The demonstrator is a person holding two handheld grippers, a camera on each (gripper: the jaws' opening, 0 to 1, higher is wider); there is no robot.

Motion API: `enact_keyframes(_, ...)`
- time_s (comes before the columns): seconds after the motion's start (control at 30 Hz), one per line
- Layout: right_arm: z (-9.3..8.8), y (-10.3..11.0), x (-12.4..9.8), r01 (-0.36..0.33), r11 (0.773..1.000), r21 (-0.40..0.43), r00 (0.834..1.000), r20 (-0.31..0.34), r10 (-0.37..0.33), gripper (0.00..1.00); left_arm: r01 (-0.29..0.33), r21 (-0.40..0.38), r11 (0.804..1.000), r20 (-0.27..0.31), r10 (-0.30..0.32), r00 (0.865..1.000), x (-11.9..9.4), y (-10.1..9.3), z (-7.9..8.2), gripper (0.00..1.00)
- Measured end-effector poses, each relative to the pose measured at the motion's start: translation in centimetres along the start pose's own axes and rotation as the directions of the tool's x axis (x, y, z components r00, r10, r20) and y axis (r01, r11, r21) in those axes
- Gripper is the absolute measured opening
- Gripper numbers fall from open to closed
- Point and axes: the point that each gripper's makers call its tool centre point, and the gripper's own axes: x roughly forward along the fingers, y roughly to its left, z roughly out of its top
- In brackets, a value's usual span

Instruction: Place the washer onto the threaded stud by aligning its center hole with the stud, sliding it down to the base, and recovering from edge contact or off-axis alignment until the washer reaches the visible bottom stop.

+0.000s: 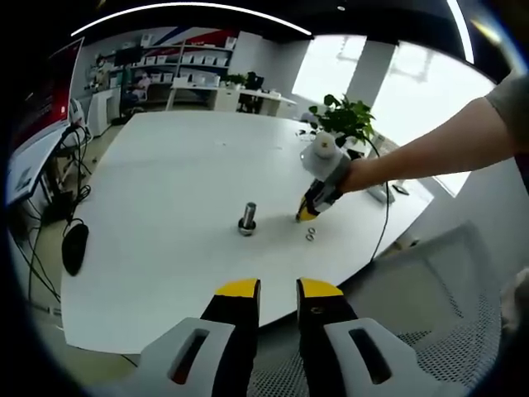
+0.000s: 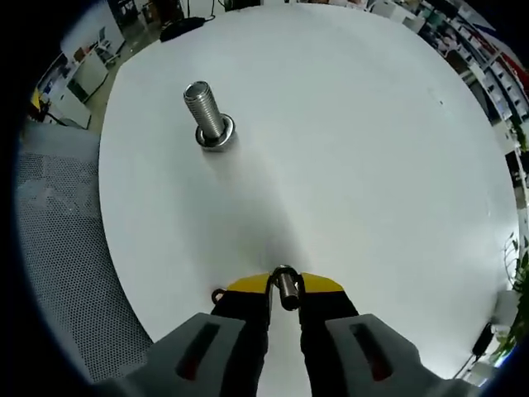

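One small silver metal washer (image 2: 285,289) sits pinched edge-on in the right tool (image 2: 285,285), low in the frame; the grey threaded steel stud (image 2: 207,116) stands upper left on the white tabletop (image 2: 355,149). The left tool (image 1: 278,288) hangs slightly parted, empty. Tilted carrying could catch the threads.

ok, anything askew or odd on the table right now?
Nothing damaged or spilled. The stud stands upright on the table. The right claw grips a washer on edge. Spare washers lie loose beside that claw, apart from the stud.
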Motion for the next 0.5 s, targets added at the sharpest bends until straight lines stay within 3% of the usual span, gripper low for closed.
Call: enact_keyframes(0.5,-2.2,0.6,-1.2,-0.001,0.998,0.060,1.000,-0.008,0.002,0.21,-0.014,-0.008,1.000,0.000,0.014,1.000,0.0,0.2,0.0,0.15)
